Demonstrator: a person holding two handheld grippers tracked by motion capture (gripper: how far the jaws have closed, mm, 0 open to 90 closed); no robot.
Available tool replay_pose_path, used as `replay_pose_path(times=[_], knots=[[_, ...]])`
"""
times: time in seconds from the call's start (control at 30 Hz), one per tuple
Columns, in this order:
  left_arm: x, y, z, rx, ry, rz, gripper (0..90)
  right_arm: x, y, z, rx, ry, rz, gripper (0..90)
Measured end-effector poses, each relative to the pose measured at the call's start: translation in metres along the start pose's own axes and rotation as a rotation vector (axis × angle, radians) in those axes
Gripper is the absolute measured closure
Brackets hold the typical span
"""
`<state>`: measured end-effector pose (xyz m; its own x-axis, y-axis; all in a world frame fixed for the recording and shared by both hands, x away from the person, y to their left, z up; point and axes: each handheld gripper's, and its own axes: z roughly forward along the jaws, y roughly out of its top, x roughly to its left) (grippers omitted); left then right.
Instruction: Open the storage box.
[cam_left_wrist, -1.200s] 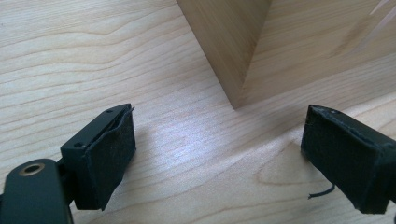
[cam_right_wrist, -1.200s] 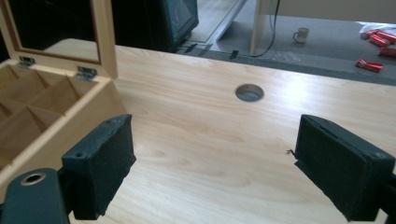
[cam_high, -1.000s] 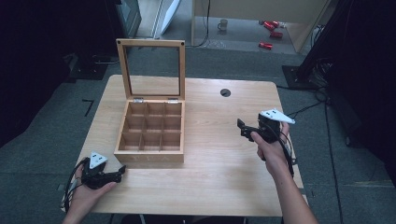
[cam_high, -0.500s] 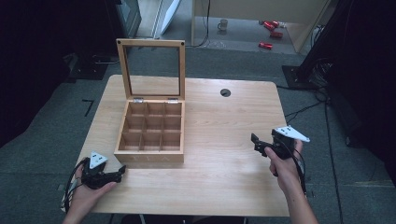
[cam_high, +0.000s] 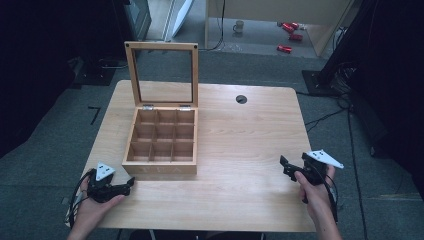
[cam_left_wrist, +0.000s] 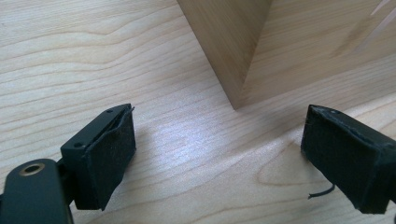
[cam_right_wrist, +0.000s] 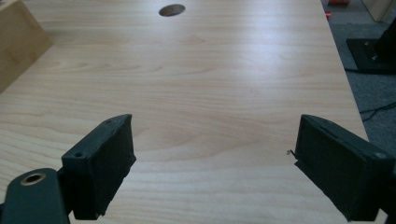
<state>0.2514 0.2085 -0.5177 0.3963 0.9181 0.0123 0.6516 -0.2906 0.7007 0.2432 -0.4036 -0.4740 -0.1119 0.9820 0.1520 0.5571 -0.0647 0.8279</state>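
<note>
A wooden tea box (cam_high: 161, 141) with nine empty compartments stands left of the table's middle, its glass-paned lid (cam_high: 162, 76) upright at the back. My left gripper (cam_high: 131, 183) rests near the table's front left corner, open and empty, pointing at the box's front left corner (cam_left_wrist: 233, 60); in its own view the left gripper (cam_left_wrist: 217, 158) frames bare wood. My right gripper (cam_high: 284, 164) hovers low at the front right, open with nothing between its jaws. Its own view has the right gripper (cam_right_wrist: 212, 163) over bare tabletop, the box (cam_right_wrist: 18, 42) far left.
A round cable hole (cam_high: 241, 99) sits in the wooden table (cam_high: 240, 150) toward the back. The table's right edge (cam_right_wrist: 343, 79) drops to grey floor with cables. A mug (cam_high: 239, 25) and red objects (cam_high: 289, 30) lie on the floor beyond.
My right hand has come toward the table's front right and sunk lower, its jaws held at the same width. The left hand and the box have stayed put.
</note>
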Motion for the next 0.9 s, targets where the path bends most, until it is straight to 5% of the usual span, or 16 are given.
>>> replay_pose_path(times=[0.13, 0.3, 0.9], knots=[[0.0, 0.0, 0.0, -0.001, 0.0, 0.0, 10.4, -0.006, -0.009, 0.0, 0.038, -0.055, 0.016, 11.6], [0.0, 0.0, 0.0, 0.0, 0.0, 0.0, 10.4, -0.011, -0.02, -0.003, 0.068, -0.011, 0.0, 8.7], [0.0, 0.0, 0.0, 0.0, 0.0, 0.0, 10.4, -0.021, -0.054, -0.004, 0.145, -0.113, -0.019, 7.9]])
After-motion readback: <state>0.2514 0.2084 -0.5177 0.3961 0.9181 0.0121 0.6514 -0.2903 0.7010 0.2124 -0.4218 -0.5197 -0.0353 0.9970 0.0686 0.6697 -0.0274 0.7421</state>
